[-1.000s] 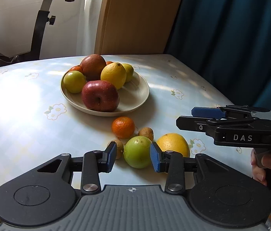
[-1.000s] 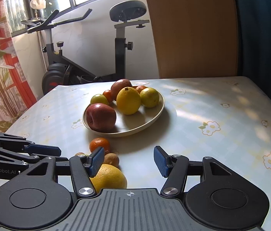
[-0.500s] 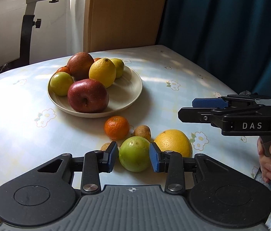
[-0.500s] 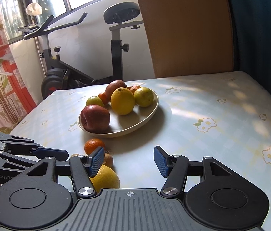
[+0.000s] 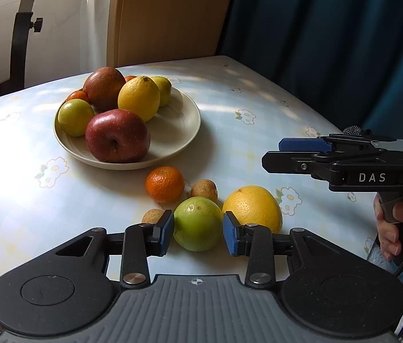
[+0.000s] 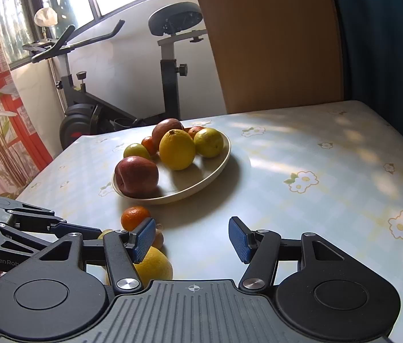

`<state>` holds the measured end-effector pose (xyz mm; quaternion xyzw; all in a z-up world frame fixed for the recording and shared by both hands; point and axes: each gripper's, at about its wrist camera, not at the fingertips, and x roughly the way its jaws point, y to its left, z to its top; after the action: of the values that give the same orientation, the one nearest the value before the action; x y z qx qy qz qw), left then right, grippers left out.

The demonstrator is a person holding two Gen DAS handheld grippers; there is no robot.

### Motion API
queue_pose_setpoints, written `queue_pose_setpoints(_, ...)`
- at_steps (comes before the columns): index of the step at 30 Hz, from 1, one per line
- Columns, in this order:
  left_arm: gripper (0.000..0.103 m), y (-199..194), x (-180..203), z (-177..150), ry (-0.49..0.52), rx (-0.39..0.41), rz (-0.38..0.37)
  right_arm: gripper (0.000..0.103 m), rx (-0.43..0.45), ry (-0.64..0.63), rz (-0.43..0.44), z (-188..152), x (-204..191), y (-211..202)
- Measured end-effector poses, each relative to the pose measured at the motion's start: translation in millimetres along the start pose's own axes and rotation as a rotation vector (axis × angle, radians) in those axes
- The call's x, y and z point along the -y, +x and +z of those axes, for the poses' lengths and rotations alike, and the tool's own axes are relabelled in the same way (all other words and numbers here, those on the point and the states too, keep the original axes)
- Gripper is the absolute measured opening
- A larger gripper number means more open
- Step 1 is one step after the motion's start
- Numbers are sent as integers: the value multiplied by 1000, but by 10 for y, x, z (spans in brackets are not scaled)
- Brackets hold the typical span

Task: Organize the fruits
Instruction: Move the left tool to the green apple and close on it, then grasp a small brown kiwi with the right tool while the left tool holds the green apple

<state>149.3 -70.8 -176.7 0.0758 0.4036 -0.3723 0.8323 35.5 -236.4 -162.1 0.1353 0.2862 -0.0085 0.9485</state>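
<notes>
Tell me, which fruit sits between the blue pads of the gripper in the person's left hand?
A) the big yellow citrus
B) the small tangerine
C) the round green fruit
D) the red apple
C: in the left wrist view, the left gripper has its blue pads on either side of the round green fruit, which rests on the table; the big yellow citrus lies just beside it, outside the pads.

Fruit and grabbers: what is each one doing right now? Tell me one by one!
left gripper: around the green fruit, squeeze unclear
right gripper: open, empty
green fruit: between the left jaws
tangerine: loose on the table
yellow citrus: loose on the table
plate: holds fruit, part bare
</notes>
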Motion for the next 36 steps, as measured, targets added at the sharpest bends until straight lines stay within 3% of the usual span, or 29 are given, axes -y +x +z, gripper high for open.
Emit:
queue_pose_setpoints(16, 42, 0, 143, -56, 70, 25, 61, 54, -14, -11, 8, -17, -57, 22)
queue_pose_setpoints(27, 39, -232, 32, -204, -11, 37, 53, 54, -57, -12, 46, -12, -109, 118)
queue_pose_setpoints(31, 34, -327, 20, -235, -6, 52, 81, 54, -58, -15, 45, -4, -114, 105)
queue_pose_setpoints(36, 38, -358, -69, -281, -61, 49, 53, 54, -57, -13, 40, 2, -100, 103)
